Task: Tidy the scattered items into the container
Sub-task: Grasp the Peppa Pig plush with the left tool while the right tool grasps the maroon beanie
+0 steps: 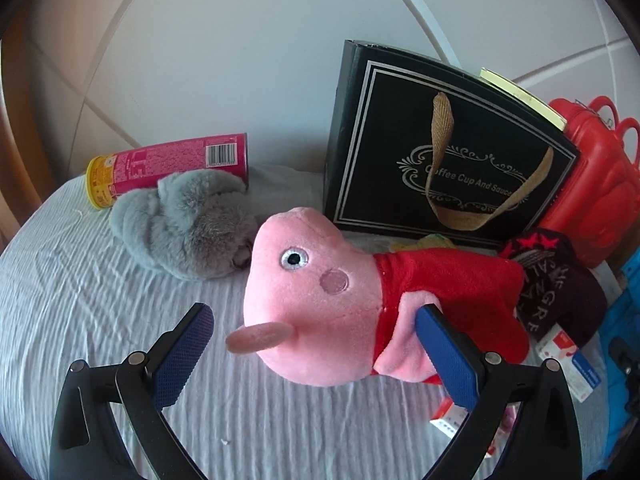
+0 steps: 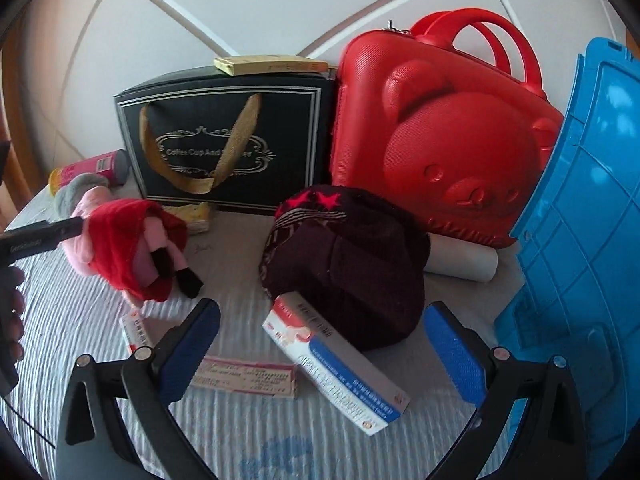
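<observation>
**Desk:** What is shown, taking the black gift bag [image 1: 448, 148] as the landmark?

**Photographer:** A pink pig plush toy in a red dress [image 1: 340, 312] is seen lying on its side on the bed [image 1: 80, 300], just in front of the bag. The left gripper [image 1: 316, 356] is held around it with fingers spread; one blue pad [image 1: 444, 356] is touching the plush arm, the other stands apart from the head. Nothing is pinched yet.

**Desk:** And the other side?

**Photographer:** The right gripper [image 2: 322, 344] is held with fingers spread wide and empty, in front of and to the right of the bag, above a blue-and-white carton [image 2: 340, 368] propped against a dark knit hat [image 2: 348, 264]. The blue container [image 2: 580, 240] is seen well to the right of the bag, beyond a red bear-faced case [image 2: 444, 136].

**Desk:** How is the step best done?

**Photographer:** The toy appears to be the item in hand. A firmer hold would likely be had if the fingers were centred over the narrow neck or body rather than the wide, soft head, which may bulge out. The lift should be high enough to clear the hat and carton on the way across. A grey plush [image 1: 184, 232] and pink canister [image 1: 168, 164], left of the bag, are judged still to be collected.
</observation>
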A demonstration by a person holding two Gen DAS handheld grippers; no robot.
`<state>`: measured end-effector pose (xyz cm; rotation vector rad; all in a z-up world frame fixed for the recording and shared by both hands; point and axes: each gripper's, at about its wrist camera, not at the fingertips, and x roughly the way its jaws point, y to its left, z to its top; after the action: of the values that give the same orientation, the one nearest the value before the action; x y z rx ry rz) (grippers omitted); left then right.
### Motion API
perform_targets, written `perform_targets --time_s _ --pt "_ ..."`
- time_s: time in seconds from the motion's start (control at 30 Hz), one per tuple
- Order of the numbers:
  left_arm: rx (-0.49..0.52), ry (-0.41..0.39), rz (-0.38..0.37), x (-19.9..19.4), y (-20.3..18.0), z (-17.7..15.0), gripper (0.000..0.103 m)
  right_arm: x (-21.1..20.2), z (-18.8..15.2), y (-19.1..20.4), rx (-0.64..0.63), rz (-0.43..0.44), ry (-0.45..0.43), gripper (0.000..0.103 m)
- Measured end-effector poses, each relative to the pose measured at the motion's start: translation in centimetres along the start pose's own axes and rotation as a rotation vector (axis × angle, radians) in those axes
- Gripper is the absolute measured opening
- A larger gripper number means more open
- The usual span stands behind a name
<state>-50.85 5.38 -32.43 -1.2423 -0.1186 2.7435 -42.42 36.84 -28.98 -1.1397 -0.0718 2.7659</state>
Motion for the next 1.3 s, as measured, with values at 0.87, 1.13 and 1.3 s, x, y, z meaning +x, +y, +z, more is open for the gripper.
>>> perform_targets --time_s 0.87,1.13,1.3 --pt "-0.061 -0.047 -0.100 2.2 0.3 0.1 0.064 7.2 0.4 -1.4 0.007 -0.022 0.148 0.018" --pt "-0.056 -0.032 -0.087 -0.8 0.1 -1.1 0.048 3.2 0.4 -1.4 0.031 0.018 0.138 0.014" --pt "-0.066 -0.021 -0.069 -2.6 0.3 -2.1 0.019 0.4 0.1 -1.3 0.045 0.039 0.145 0.013"
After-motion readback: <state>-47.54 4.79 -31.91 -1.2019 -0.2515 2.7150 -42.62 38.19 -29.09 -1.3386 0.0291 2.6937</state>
